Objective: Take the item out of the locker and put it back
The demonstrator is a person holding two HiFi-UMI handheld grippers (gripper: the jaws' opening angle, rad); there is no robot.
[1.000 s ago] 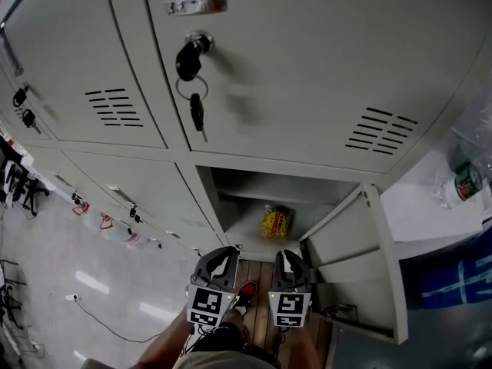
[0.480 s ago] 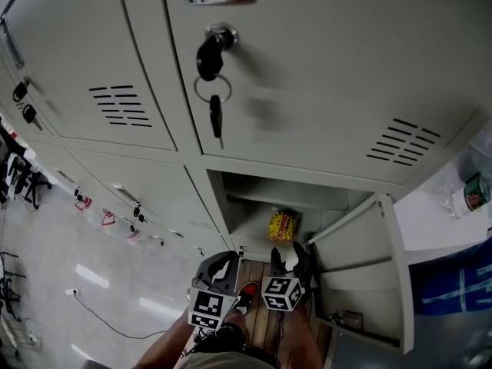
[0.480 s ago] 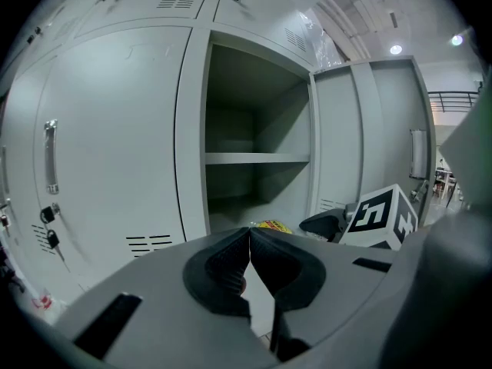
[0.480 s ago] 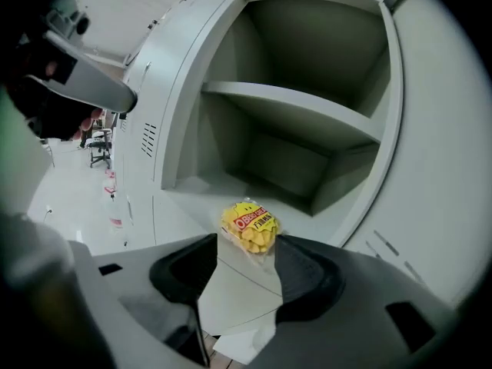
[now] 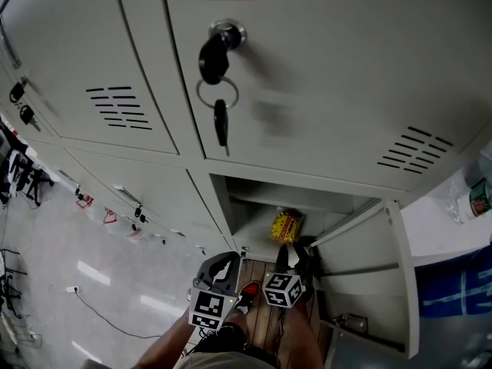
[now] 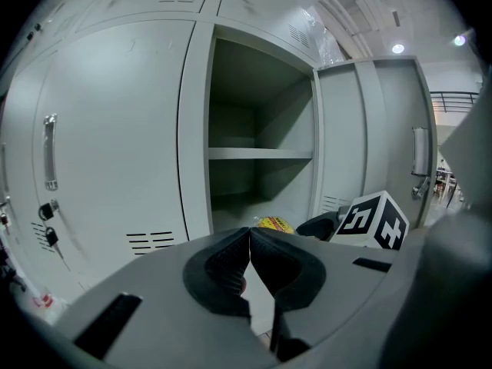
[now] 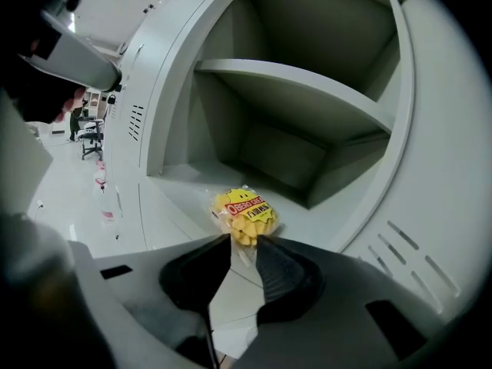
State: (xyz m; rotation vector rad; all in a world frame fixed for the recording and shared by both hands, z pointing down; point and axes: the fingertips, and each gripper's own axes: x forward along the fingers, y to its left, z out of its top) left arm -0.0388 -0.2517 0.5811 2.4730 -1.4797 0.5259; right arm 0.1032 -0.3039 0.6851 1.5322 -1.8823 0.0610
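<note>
Reaching further in than a second ago, the right gripper (image 5: 295,254) now has its tips at the mouth of the open bottom locker (image 5: 234,215) and has rolled, so its marker cube sits tilted. The left gripper (image 5: 223,264) has hardly shifted and hangs beside it, just outside the opening.

In the right gripper view, the right gripper (image 7: 244,241) has its jaws partly apart. They have just been closing, and their tips stand on either side of the near end of the snack bag (image 7: 244,212). No firm pinch on the bag shows.

That yellow bag (image 5: 286,226) lies on the locker's floor, below the inner shelf (image 7: 307,91) and close to the front edge. The locker door (image 5: 373,275) is swung wide open to the right.

In its own view, the left gripper (image 6: 250,234) has its jaws closed tip to tip with nothing between them. It looks at the same compartment, with the bag (image 6: 273,224) showing just above the tips.

On the locker door above, a key (image 5: 221,126) hangs on a ring from the lock.
</note>
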